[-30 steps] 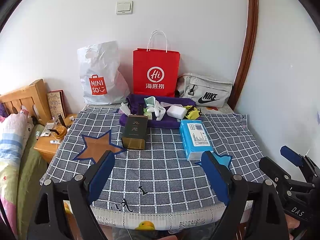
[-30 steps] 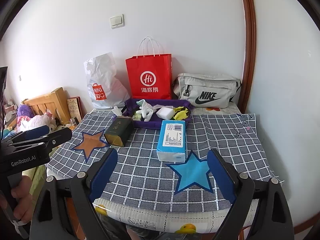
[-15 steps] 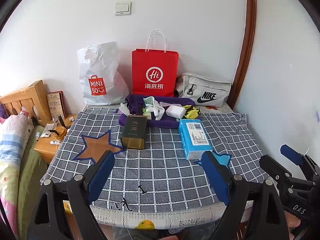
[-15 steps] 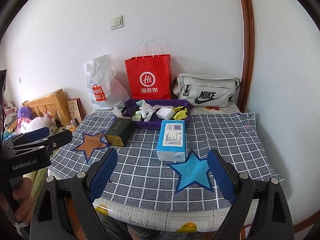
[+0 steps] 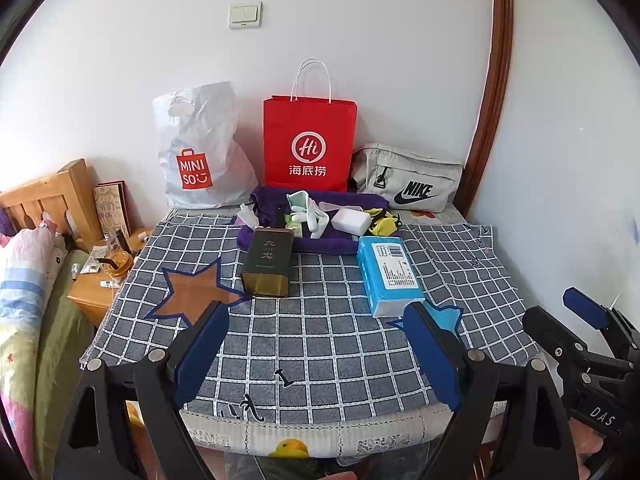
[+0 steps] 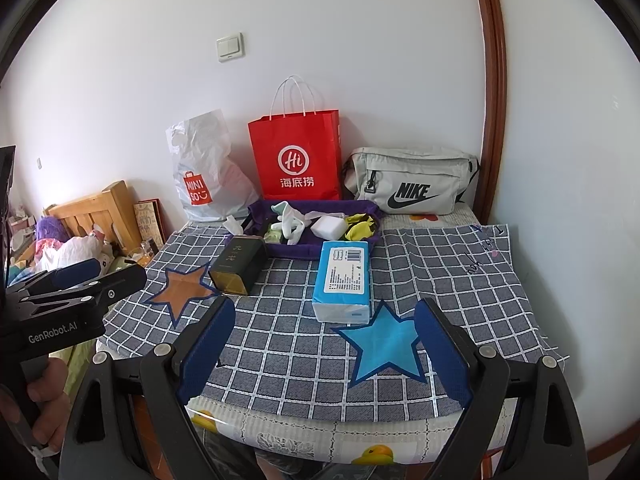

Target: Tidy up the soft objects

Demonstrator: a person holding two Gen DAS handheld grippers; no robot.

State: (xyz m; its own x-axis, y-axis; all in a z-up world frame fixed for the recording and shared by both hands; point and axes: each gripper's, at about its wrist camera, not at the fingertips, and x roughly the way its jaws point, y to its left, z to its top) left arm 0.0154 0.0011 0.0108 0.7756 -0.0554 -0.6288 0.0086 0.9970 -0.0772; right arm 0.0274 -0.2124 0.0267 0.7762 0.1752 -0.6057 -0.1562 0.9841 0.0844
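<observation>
**Soft stuff in tray, both grippers empty**

L gripper [image 5: 316, 354] & R gripper [image 6: 324, 354]: jaws spread wide, nothing held, both hovering at near table edge, well back from the goods. Soft items sit in purple tray [image 5: 320, 245] at the back: white socks [image 5: 310, 216], sponge [image 5: 351, 221], yellow cloth [image 5: 382, 222]. All prob. light, limp, squashy. Pinch socks at a bunched fold; sponge across its short sides, gently. Tin [image 5: 266, 266] & tissue pack [image 5: 388, 274] lie in front, so reach over them.
</observation>
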